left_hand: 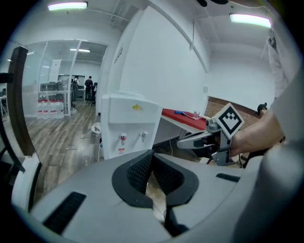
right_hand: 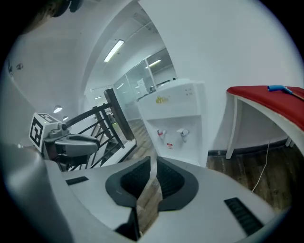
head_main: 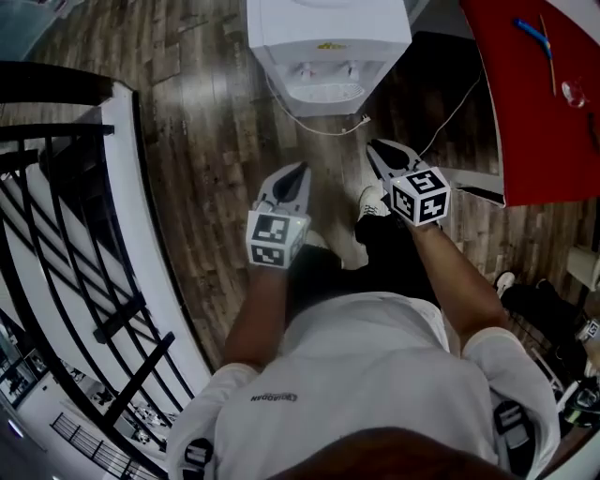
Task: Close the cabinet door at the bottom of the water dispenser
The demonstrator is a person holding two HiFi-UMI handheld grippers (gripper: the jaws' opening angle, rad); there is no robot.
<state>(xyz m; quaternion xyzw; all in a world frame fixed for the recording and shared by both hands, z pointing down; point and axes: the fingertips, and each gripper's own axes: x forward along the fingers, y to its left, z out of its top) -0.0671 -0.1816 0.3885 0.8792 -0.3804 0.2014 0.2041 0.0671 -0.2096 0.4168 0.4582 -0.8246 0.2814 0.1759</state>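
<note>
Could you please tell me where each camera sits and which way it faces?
Head view: on the person's head, looking down at floor, water dispenser; forearms, left gripper, right gripper show.
Left gripper view: on that gripper, facing the dispenser; own jaws, right gripper show.
Right gripper view: likewise; own jaws, left gripper show.
Shared: the dispenser.

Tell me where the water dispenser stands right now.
In the head view the water dispenser stands at top centre on the wood floor, with the red table just to its right.
</note>
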